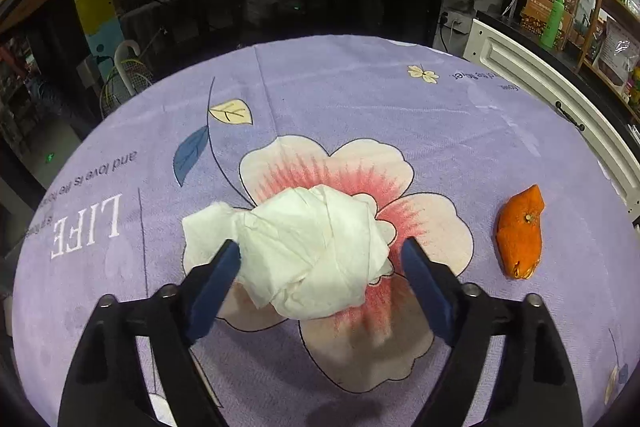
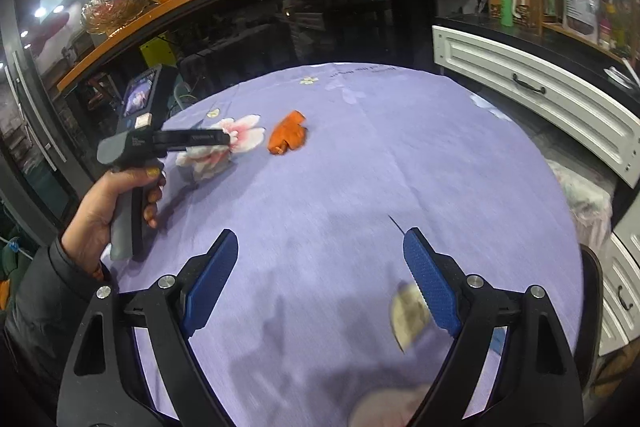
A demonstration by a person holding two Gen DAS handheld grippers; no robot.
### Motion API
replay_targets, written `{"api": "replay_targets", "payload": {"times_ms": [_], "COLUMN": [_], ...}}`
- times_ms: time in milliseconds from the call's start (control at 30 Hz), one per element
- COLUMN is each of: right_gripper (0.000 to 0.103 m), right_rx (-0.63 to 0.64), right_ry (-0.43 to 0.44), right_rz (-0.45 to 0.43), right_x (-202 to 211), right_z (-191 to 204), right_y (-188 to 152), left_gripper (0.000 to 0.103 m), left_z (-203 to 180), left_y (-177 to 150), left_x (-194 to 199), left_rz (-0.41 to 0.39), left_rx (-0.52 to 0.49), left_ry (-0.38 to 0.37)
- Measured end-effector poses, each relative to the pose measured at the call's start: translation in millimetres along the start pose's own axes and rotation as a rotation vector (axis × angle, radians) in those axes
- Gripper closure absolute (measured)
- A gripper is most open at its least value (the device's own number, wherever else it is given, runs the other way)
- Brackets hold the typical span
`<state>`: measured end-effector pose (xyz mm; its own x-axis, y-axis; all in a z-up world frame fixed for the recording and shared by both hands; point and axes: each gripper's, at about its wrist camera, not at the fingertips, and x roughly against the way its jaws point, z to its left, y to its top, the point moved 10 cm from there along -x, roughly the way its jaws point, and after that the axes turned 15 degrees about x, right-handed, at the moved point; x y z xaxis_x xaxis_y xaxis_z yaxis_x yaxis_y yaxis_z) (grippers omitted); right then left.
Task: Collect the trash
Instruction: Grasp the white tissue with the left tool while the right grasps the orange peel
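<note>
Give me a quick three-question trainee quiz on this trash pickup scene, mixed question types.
1. True or false: the left gripper is open with the crumpled tissue between its fingers.
2. Multiple choice: the orange peel lies A) inside the right gripper, B) on the purple tablecloth apart from the tissue, C) on top of the tissue.
3. Fill in: the right gripper is ____ and holds nothing.

Key: 1 true; 2 B; 3 open.
</note>
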<state>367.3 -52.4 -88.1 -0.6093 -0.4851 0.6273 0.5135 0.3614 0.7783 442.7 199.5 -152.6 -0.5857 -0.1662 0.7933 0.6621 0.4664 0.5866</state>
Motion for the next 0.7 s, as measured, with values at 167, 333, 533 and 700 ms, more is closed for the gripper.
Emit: {"api": "replay_targets", "payload": {"times_ms": [167, 333, 533, 700], "right_gripper": [0.019, 0.019, 0.019, 0.019], "right_rx": [-0.001, 0.032, 0.014, 0.016], "right_ry": [0.046, 0.045, 0.067, 0.075], "right_rz": [0.0, 0.021, 0.034, 0.065], "right_x": [-27.4, -58.4, -96.9, -132.3], "right_z": [11.7, 17.2, 17.4, 21.9], "right_y": [24.6, 44.5, 63.2, 76.2], "left_gripper": [0.057, 0.082, 0.088, 0.088], "left_z": [9.6, 16.3, 19.1, 19.6], "left_y": [3.7, 5.3, 15.9, 24.5], "left_x": [1.6, 5.2, 15.6, 28.2], "left_rz": [-0.004, -0.002, -0.05, -0.103], "left_rx": [0.048, 0.094, 0.147, 0.171], "left_ry": [-0.017, -0.052, -0.076, -0.087]}}
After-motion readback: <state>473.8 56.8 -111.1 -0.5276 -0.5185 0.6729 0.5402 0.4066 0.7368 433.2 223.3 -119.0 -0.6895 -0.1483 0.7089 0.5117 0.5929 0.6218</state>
